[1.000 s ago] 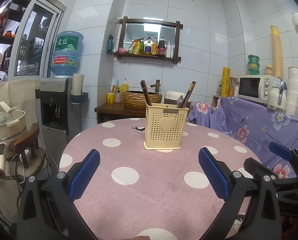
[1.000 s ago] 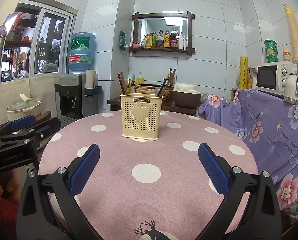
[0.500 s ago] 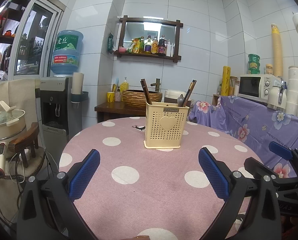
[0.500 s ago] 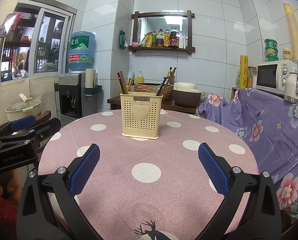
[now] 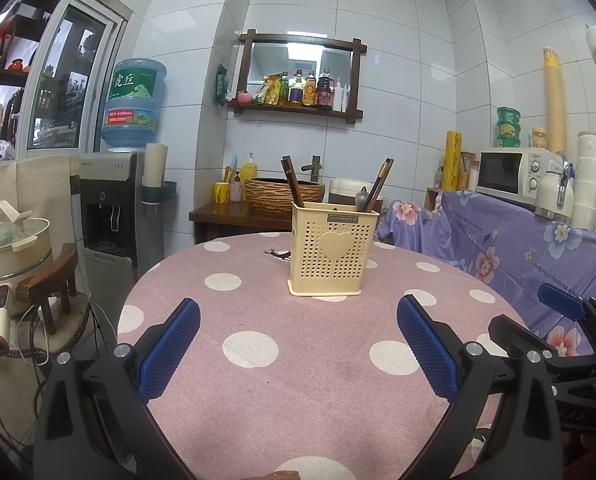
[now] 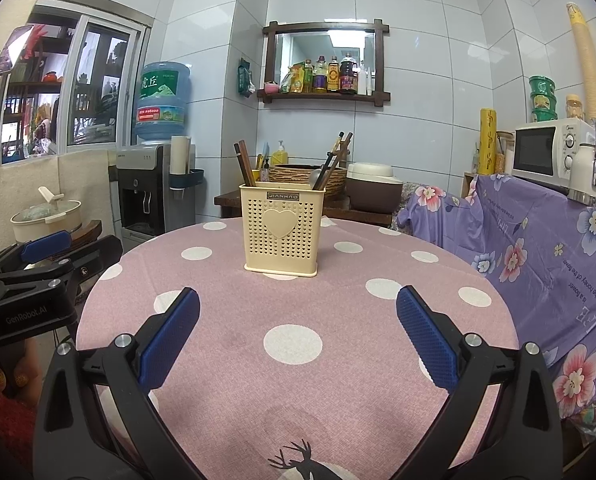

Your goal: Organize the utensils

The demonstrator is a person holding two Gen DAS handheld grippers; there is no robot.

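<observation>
At the bottom of the left wrist view, the left gripper point(image 5: 298, 340) is spread wide, its blue pads point(image 5: 169, 354) well apart with only tablecloth between them; it holds nothing. At the lower right edge of that frame the right gripper shows from the side, its blue tip raised over the table's edge. In the right wrist view the right gripper point(image 6: 298, 334) is likewise wide open and empty, and the left gripper appears at the left edge, marked with pale lettering, with a hand point(image 6: 1, 376) partly seen below it.

Both hover low over a round table point(image 6: 338, 380) covered in pink cloth with white dots; a black deer print lies at the bottom centre of the right view.

Further in, near the frame centre, stands the holder point(image 6: 281, 232), a cream perforated box with a heart on its face, upright on the cloth. Dark chopsticks point(image 6: 243, 162) lean from its left side; more chopsticks and a grey spoon point(image 6: 317, 178) lean from its right.

Beyond the table, a wooden counter carries a woven basket point(image 5: 281, 194). A water dispenser point(image 5: 109, 208) stands at the left, a microwave point(image 5: 510, 170) at the right on a floral purple cloth, and a wall shelf point(image 5: 298, 76) of bottles hangs at upper centre.
</observation>
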